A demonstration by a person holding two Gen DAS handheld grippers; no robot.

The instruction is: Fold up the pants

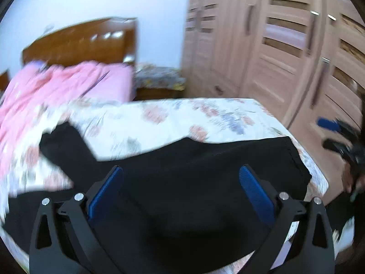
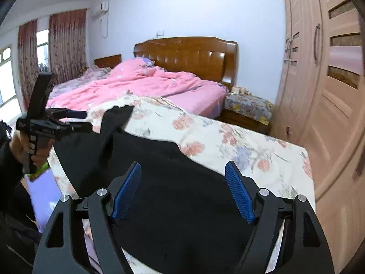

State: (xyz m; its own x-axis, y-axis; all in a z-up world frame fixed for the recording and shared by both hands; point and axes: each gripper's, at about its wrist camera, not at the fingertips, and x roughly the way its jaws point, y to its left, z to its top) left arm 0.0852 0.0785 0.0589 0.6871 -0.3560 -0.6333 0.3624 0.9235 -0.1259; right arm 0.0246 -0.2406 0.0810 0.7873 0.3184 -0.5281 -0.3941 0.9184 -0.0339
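Note:
Black pants [image 1: 182, 178] lie spread on a floral-sheeted surface [image 1: 159, 118], with one leg reaching to the far left. My left gripper [image 1: 181, 171] is open and empty, held just above the pants' middle. In the right wrist view the pants [image 2: 173, 196] fill the near part of the floral surface [image 2: 239, 146]. My right gripper [image 2: 183, 167] is open and empty above the pants. The left gripper [image 2: 77, 119] also shows there at the left, in a hand, above a pant leg. The right gripper [image 1: 330, 134] shows at the right edge of the left wrist view.
A bed with a pink quilt [image 2: 141, 84] and a wooden headboard [image 2: 189, 57] stands behind. A nightstand with a floral cover [image 2: 248, 107] is beside it. A wardrobe [image 2: 324, 91] runs along the right. Curtained windows [image 2: 57, 45] are at the far left.

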